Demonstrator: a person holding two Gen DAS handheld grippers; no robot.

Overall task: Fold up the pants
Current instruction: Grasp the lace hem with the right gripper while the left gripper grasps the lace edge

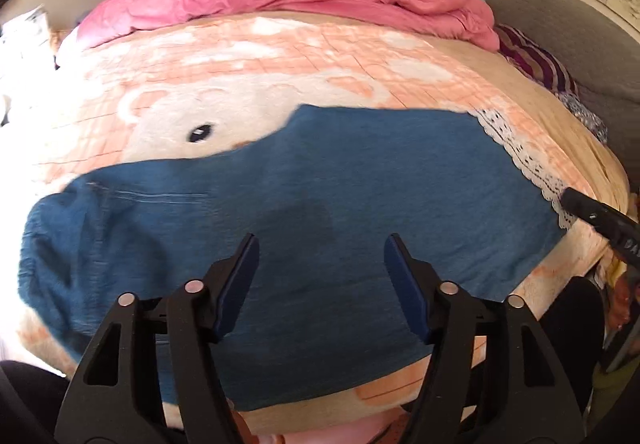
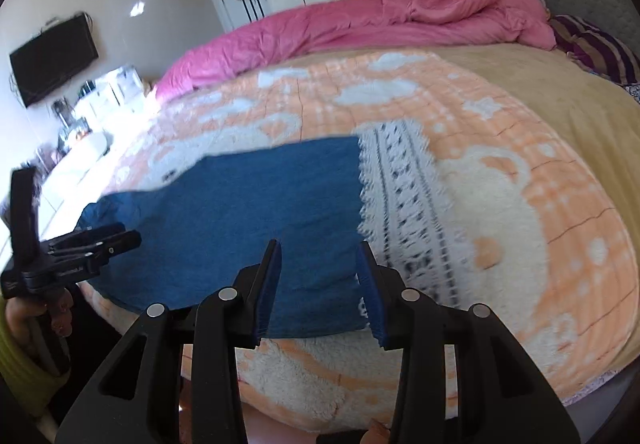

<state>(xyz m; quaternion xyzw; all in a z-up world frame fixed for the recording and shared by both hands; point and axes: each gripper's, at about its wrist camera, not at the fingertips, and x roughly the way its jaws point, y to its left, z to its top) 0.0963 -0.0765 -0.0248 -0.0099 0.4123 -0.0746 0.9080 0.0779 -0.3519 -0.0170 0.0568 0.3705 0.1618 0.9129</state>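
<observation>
Looking down at the bed, I see the blue cotton pants with a white lace hem (image 1: 304,196) lying flat on the fluffy orange and cream bear blanket (image 1: 248,76). They run sideways across my view. The bunched waist end is far to the left, and the lace hem is to the right.

My left gripper (image 1: 320,244) hangs over the middle of the blue cloth. Its jaws are spread wide and hold nothing. My right gripper (image 2: 320,250) hangs over the near edge of the pants, close to where the blue cloth meets the lace. Its jaws are open too, a bit less wide, and they hold nothing.

So the right gripper is nearer the lace end, and the left gripper is nearer the middle and the waist. I think the pants are not fully folded yet. I guess the next move is to pinch one end and carry it over along the long way to the other end.

A big pink quilt (image 2: 360,16) is piled at the far side of the bed.
</observation>
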